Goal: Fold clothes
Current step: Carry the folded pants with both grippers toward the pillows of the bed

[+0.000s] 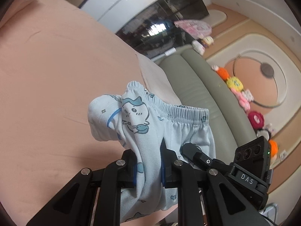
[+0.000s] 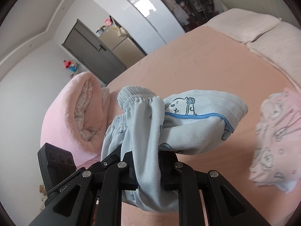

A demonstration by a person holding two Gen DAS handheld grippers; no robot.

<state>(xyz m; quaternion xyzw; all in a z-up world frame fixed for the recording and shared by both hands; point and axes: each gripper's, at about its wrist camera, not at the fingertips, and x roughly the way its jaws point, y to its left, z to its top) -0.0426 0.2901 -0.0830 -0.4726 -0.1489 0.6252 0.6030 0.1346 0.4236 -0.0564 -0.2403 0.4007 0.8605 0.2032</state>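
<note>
Light blue pyjama trousers (image 1: 148, 131) with cartoon prints and an elastic waistband hang lifted above the pink bed. My left gripper (image 1: 148, 167) is shut on the fabric just below the waistband. The right gripper (image 1: 190, 150) shows beside it in the left wrist view, pinching the same cloth. In the right wrist view my right gripper (image 2: 148, 169) is shut on the trousers (image 2: 169, 124), which bunch over its fingers. The left gripper's body (image 2: 54, 162) shows at the lower left.
A pink bed sheet (image 1: 56, 75) lies below. A rolled pink blanket (image 2: 75, 116) lies at one edge, a folded pink patterned garment (image 2: 276, 137) at the right. A grey-green headboard (image 1: 197, 84) carries plush toys (image 1: 235, 84). A beige pillow (image 2: 244, 26) lies beyond.
</note>
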